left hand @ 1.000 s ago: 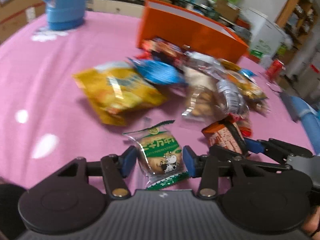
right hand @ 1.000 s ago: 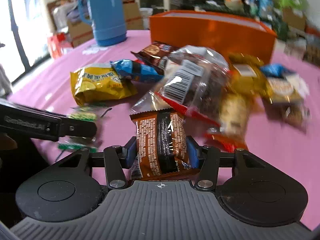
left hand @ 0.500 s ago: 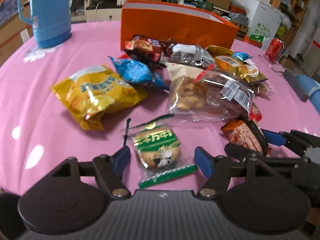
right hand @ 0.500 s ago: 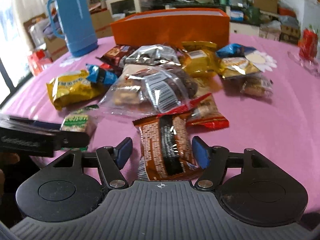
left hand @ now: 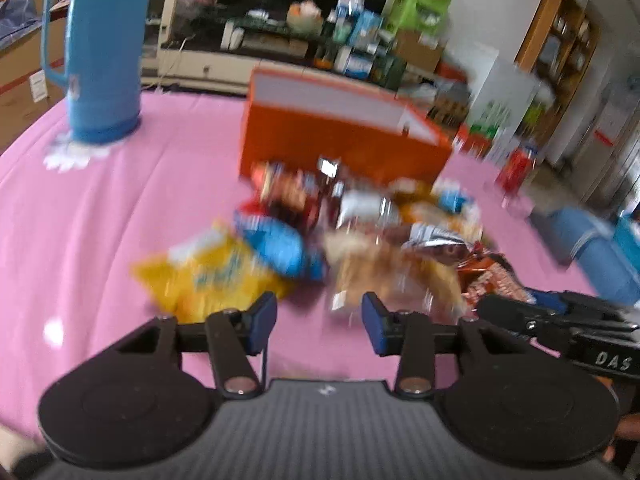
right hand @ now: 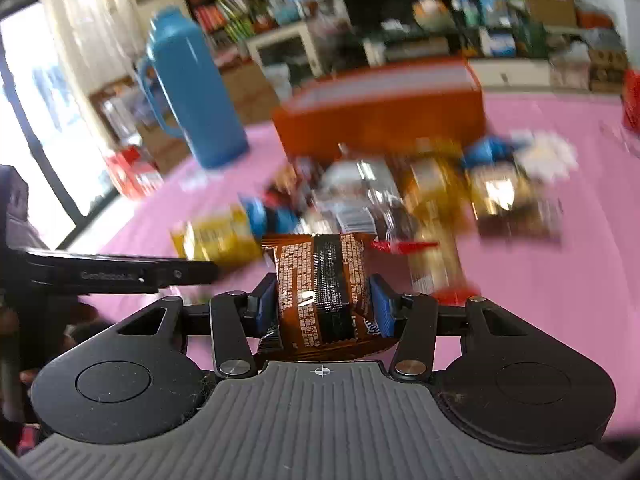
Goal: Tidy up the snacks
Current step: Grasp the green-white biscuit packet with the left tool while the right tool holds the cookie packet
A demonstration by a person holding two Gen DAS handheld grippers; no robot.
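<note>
Right tongs [right hand: 322, 306] pinch a brown-and-black snack packet [right hand: 320, 292], print too blurred to read; left tongs [left hand: 318, 322] spread, empty.

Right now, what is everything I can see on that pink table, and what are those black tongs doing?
Tall blue plastic thermos jug: one, blue, far left of the table.
Long orange cardboard box: one, orange with pale inside, behind the snack pile.
Yellow crinkly chip bag: one, yellow, left front of the pile.
Blue foil snack packet: one, blue, right beside the yellow bag.
Clear plastic bag of brown cookies: one, clear, middle front.
Other mixed packets: several, too blurred to count.
Brown and black wrapped snack bar: one, clamped in the right tongs.
Pink tablecloth: one, pink, under everything.
Left tongs: open, holding nothing.
Right tongs: shut on the bar.
</note>
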